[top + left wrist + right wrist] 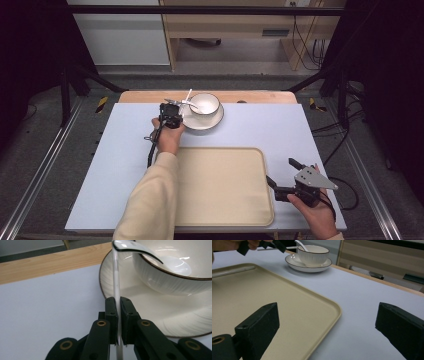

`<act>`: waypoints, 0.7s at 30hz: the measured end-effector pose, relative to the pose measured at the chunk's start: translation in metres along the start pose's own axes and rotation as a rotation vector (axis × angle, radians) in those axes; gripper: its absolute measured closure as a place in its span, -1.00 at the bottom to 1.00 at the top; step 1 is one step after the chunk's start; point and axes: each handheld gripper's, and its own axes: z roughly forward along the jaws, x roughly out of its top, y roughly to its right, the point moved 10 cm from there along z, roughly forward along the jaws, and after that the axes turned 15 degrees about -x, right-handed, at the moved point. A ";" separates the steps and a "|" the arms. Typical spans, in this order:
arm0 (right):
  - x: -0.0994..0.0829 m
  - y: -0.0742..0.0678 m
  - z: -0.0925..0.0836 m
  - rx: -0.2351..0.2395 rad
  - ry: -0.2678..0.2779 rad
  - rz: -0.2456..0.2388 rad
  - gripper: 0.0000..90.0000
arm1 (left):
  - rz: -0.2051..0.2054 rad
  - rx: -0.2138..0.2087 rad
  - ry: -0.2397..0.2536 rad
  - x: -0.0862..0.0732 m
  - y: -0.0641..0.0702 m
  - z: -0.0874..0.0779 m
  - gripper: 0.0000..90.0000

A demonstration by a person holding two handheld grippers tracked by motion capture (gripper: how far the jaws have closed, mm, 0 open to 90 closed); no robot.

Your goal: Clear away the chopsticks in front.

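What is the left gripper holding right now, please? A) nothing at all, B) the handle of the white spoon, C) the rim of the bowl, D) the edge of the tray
B: in the left gripper view the left gripper has its jaws closed on the thin handle of the spoon, whose scoop lies in the bowl.

tray (220, 187): beige, rounded corners, lying flat on near part of table, nothing on it
table (125, 150): pale blue-grey top, wood strip seen along far edge
cabinet (225, 20): wooden, seen behind table w/ cables at its right
floor (45, 165): grey; metal rails seen at both sides
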 end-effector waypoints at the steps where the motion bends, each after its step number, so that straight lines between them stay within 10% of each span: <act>1: 0.000 0.000 0.000 0.001 0.001 -0.001 -0.88 | -0.010 0.005 0.001 -0.002 -0.003 -0.006 0.88; 10: 0.002 -0.004 -0.001 0.011 0.004 -0.005 -0.88 | -0.087 0.015 0.012 -0.032 -0.019 -0.052 0.88; 21: 0.003 -0.003 -0.001 0.013 0.010 0.000 -0.88 | -0.135 -0.012 0.107 -0.061 -0.003 -0.102 0.88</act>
